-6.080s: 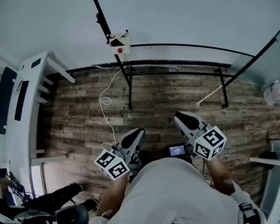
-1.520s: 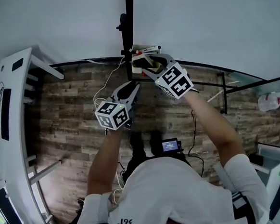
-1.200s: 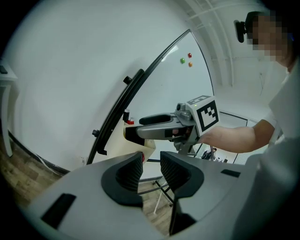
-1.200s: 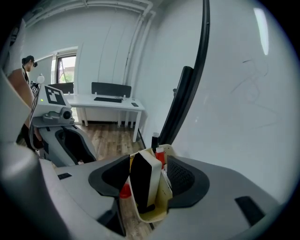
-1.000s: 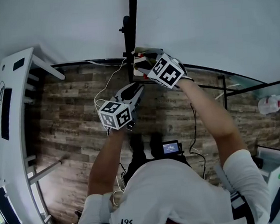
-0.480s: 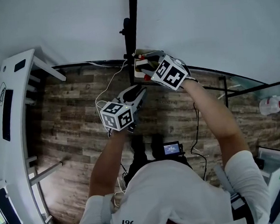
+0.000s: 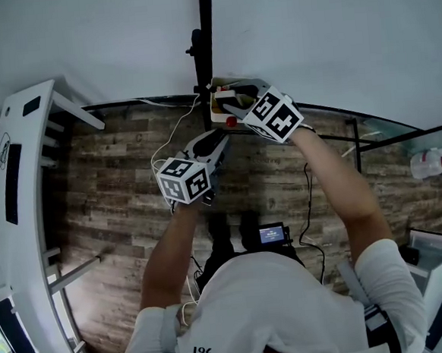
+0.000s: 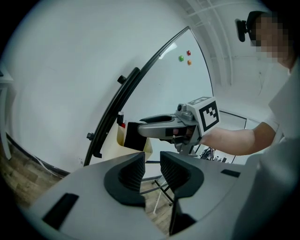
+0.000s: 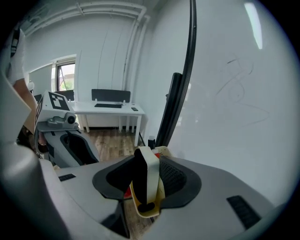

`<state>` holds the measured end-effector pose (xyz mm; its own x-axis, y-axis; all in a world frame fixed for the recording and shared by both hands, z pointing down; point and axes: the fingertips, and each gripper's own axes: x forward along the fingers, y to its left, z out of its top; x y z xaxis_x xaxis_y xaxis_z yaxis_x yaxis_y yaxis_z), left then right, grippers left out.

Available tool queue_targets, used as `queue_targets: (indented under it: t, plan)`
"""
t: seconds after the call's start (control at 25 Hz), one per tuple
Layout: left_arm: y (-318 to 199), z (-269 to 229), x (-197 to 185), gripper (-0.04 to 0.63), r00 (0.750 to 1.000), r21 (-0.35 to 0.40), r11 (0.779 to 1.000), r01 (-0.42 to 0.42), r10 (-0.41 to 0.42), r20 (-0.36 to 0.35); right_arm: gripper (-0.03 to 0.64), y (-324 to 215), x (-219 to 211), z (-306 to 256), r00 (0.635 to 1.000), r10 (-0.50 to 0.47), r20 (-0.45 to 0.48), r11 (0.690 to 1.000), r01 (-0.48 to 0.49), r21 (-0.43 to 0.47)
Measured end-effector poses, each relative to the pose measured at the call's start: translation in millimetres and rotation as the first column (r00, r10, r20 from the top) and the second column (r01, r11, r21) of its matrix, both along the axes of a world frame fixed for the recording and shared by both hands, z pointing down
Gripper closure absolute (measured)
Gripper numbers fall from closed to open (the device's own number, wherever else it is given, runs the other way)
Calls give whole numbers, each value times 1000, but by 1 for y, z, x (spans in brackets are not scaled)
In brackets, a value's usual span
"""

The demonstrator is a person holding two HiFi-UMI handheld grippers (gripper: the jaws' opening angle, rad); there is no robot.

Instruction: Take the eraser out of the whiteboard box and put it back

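Nearest me, the left gripper (image 8: 152, 161) hangs in front of the board with its jaws a narrow gap apart and nothing between them. In the head view it sits lower and to the left, apart from the box.

Past it, my right gripper (image 9: 146, 172) is angled down at the whiteboard box (image 8: 119, 138), and its jaws have just been closing in. Between them stands the eraser (image 9: 150, 180), upright on edge, with its black felt face toward one pad and its pale back toward the other. From the right gripper view both pads look pressed on it, so I read it as clamped, though the wide lens makes contact on the ribbed side hard to be sure of. The eraser's lower end sits inside the cream box, and its upper part pokes above the rim.

The box hangs on the whiteboard (image 7: 332, 34) beside the black frame post (image 7: 207, 28), above the wood-plank floor (image 7: 115, 188).
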<state>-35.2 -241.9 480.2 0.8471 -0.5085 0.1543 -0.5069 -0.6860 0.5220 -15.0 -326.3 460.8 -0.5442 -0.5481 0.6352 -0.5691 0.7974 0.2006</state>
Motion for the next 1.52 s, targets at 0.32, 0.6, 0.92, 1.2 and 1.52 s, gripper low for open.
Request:
queue_targets:
  t: [0.32, 0.6, 0.92, 1.2, 1.52]
  plan:
    - [-4, -18, -5, 489, 1000, 26, 1000, 17, -17, -19, 443, 6, 3, -33, 996, 29, 81, 996, -36, 79]
    - [-5, -42, -8, 489, 999, 71, 997, 24, -21, -37, 445, 12, 15, -60, 985, 74, 155, 987, -94, 128]
    - [-2, -66, -7, 489, 999, 119, 993, 21, -17, -35, 446, 19, 28, -85, 967, 116, 227, 974, -155, 163]
    - [8, -90, -9, 489, 999, 163, 986, 18, -12, -37, 448, 39, 35, -127, 943, 114, 312, 959, -187, 213]
    - [21, -120, -14, 489, 998, 207, 978, 23, -11, -61, 449, 67, 47, -160, 913, 122, 389, 939, -233, 252]
